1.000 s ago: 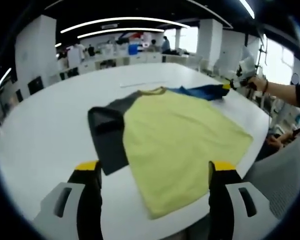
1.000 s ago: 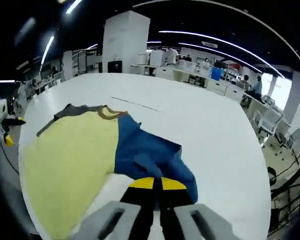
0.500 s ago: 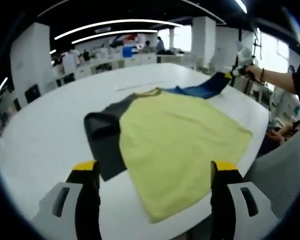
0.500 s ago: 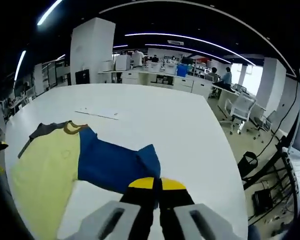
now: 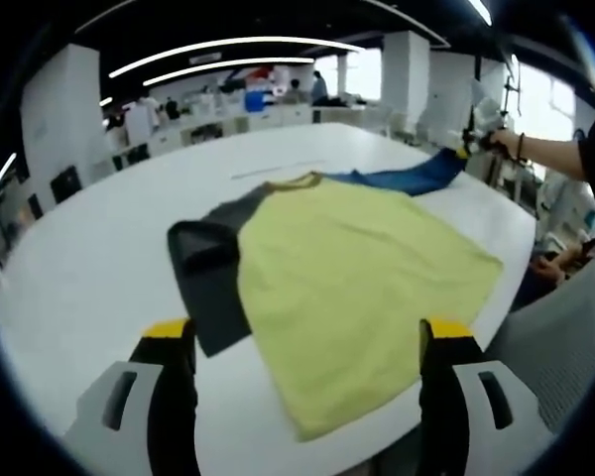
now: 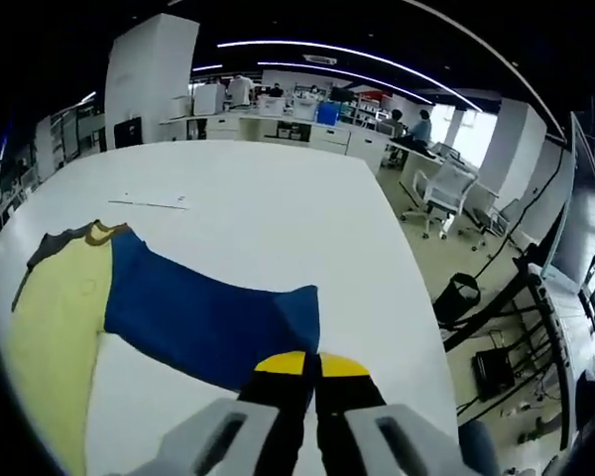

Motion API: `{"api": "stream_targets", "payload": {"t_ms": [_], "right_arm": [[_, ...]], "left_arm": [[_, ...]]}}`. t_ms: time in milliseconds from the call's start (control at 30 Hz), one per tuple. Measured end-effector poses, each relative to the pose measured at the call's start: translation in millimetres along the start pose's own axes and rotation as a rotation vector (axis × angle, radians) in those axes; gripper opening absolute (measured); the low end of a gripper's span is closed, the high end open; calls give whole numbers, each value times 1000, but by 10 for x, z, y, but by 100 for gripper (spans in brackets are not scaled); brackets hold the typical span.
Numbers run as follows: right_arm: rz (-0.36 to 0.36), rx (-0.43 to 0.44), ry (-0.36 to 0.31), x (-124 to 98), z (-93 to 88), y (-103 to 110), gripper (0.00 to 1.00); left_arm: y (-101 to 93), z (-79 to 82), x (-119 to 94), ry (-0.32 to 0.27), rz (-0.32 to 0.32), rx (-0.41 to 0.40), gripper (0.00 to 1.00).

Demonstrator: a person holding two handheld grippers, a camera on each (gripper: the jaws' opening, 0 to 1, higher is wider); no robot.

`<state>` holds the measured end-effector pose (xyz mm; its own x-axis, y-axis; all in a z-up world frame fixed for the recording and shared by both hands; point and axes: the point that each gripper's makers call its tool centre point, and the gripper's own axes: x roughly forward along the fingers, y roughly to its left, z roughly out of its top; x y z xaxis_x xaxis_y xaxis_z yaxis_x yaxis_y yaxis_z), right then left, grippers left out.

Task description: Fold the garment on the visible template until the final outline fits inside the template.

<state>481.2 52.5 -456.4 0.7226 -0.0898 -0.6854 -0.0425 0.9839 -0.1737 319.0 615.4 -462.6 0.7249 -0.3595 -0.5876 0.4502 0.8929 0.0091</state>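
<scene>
A T-shirt lies flat on the white table point(image 5: 89, 248): yellow body point(image 5: 352, 278), dark grey sleeve point(image 5: 208, 273) and blue sleeve point(image 5: 407, 178). My left gripper point(image 5: 307, 342) hovers open at the near table edge, its jaws wide apart over the shirt's hem and holding nothing. My right gripper point(image 6: 310, 365) is shut on the blue sleeve point(image 6: 203, 322), which is stretched out flat away from the yellow body point(image 6: 50, 327). In the left gripper view the right gripper point(image 5: 473, 147) is at the far right, held by a person's hand.
A thin pale strip point(image 6: 154, 202) lies on the table beyond the collar. Office chairs point(image 6: 446, 193), a bin point(image 6: 458, 295) and desks with people stand past the table's far edge. A seated person's arm point(image 5: 565, 169) reaches in at the right.
My right gripper has pulled the blue sleeve outward, from bunched to spread flat and taut. The left gripper has stayed open in place.
</scene>
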Motion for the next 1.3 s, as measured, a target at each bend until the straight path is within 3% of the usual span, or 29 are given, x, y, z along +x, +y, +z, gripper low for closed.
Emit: {"api": "stream_targets", "payload": {"t_ms": [300, 500, 733, 1000, 1300], "right_arm": [[-21, -14, 58, 82, -225, -89, 0], [-16, 26, 82, 215, -322, -200, 0], [-28, 51, 122, 153, -428, -142, 0], [-29, 53, 142, 146, -456, -110, 0], [8, 48, 121, 74, -351, -7, 0]], "left_arm": [[-9, -10, -18, 7, -1, 13, 91], [-19, -25, -28, 16, -3, 12, 91], [-12, -21, -42, 16, 2, 13, 92], [-24, -26, -56, 17, 3, 9, 93], [-21, -26, -65, 20, 3, 10, 97]]}}
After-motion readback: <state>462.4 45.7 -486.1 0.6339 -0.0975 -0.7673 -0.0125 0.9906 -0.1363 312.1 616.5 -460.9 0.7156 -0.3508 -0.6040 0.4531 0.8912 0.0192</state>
